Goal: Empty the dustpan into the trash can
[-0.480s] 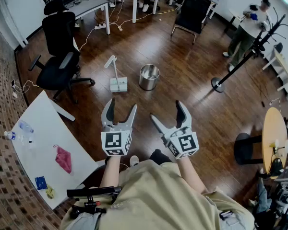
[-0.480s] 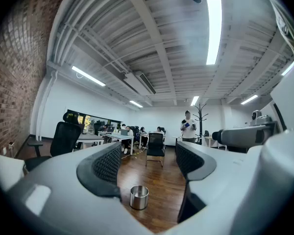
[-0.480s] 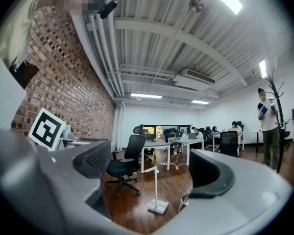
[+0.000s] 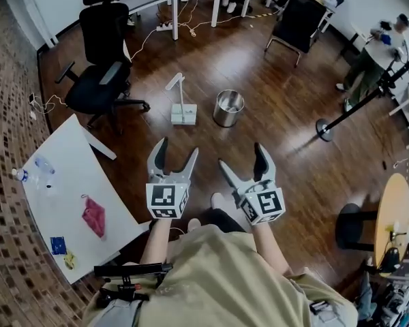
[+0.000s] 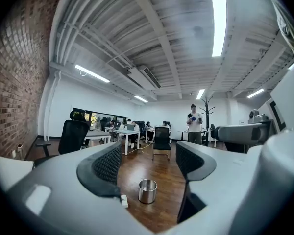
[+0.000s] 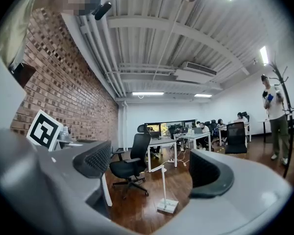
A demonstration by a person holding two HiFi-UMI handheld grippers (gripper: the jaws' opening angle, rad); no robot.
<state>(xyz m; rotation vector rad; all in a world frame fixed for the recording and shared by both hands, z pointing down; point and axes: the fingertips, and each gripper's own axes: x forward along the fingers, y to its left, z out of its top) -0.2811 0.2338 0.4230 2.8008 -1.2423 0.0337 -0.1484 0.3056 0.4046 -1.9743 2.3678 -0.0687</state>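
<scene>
With the left gripper (image 4: 177, 148) and right gripper (image 4: 240, 155) both held level, jaws spread and empty, the approach seems barely begun: the dustpan (image 4: 183, 114) stands apart, just beside the trash can (image 4: 228, 107), so next comes reaching its upright handle.

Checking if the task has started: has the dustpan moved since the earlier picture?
No. The dustpan stands left of the trash can with the same gap as before; both slid right together in the head view, so the camera moved.
</scene>
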